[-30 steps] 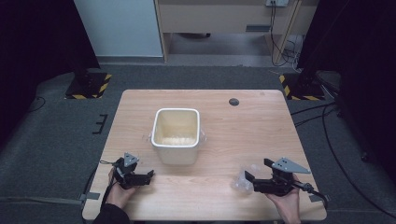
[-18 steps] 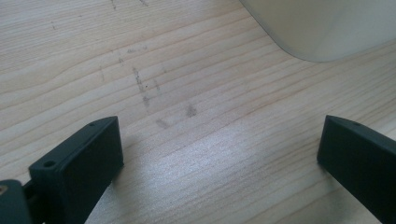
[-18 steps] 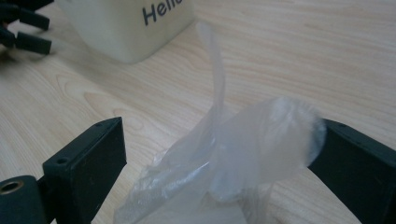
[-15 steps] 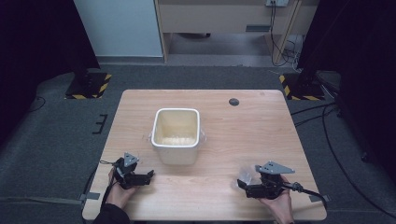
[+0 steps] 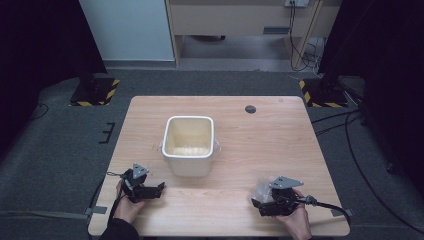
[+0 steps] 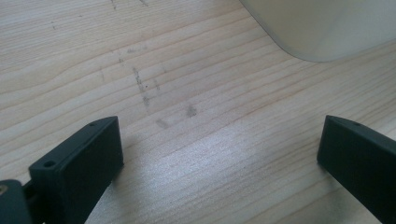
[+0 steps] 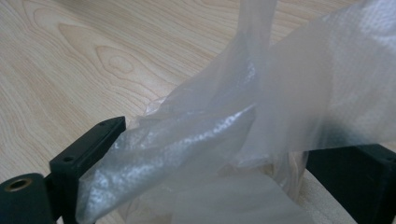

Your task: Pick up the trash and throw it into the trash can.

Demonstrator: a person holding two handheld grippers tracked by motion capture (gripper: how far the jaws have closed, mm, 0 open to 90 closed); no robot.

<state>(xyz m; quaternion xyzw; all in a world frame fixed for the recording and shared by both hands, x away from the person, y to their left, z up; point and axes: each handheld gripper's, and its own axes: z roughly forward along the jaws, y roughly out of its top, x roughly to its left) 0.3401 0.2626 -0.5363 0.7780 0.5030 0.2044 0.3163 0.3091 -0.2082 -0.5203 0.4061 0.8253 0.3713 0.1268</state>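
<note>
Tabletop: pale wood tabletop (image 5: 280, 150) on grey carpet, with a small dark round mark (image 5: 250, 109) near its far edge
Tub: white square tub (image 5: 188, 144) standing upright near the middle of the tabletop, something pale lying in its bottom
Left gripper: left gripper (image 5: 159, 187) held low at the near left corner, jaws spread wide over bare wood, nothing between them; the tub's rounded corner sits just beyond
Right gripper: right gripper (image 5: 258, 204) at the near right edge, jaws apart
Plastic: crumpled clear plastic film (image 7: 224, 140) bunched between the right jaws and rising above them; whether they pinch it, I cannot tell
</note>
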